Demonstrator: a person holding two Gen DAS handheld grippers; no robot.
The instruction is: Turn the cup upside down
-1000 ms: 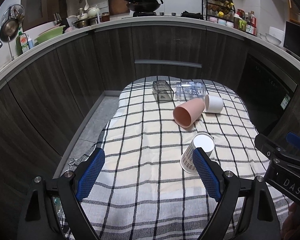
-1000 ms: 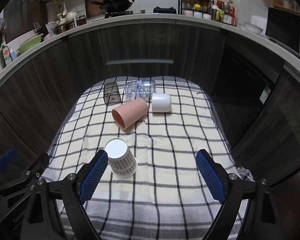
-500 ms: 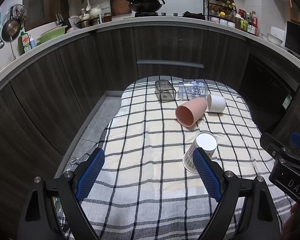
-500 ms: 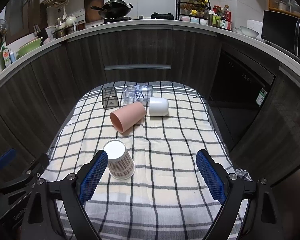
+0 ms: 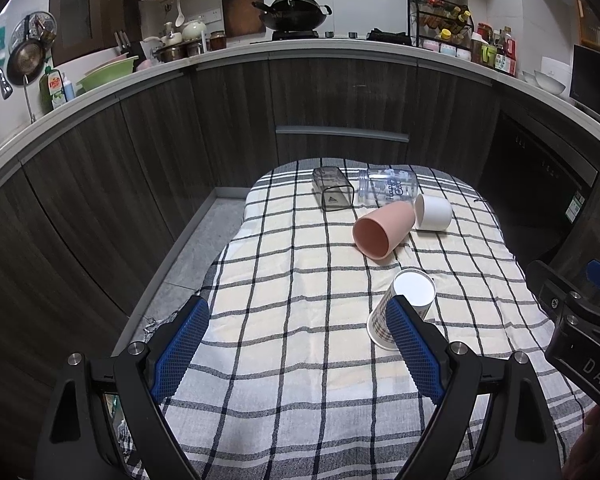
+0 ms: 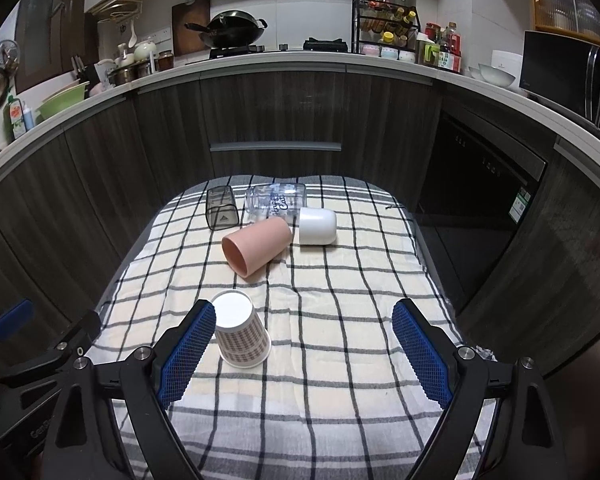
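Note:
A checked paper cup [image 6: 241,332] stands upside down on the checked cloth [image 6: 340,320], white base up; it also shows in the left wrist view [image 5: 408,304]. A pink cup [image 6: 256,249] [image 5: 382,230], a white cup [image 6: 318,226] [image 5: 434,213], a clear printed glass [image 6: 276,202] [image 5: 388,191] and a dark clear square cup [image 6: 221,207] [image 5: 332,194] lie on their sides further back. My left gripper [image 5: 296,340] is open and empty. My right gripper [image 6: 304,344] is open and empty, its left finger beside the paper cup.
The cloth covers a small table with edges on all sides. Dark cabinet fronts [image 6: 276,120] curve around behind it, with a countertop of kitchenware above. A dishwasher front [image 6: 480,200] stands to the right.
Both grippers have drawn back and risen slightly, so the table looks a little farther off. The cups have not moved. Both grippers stay open.

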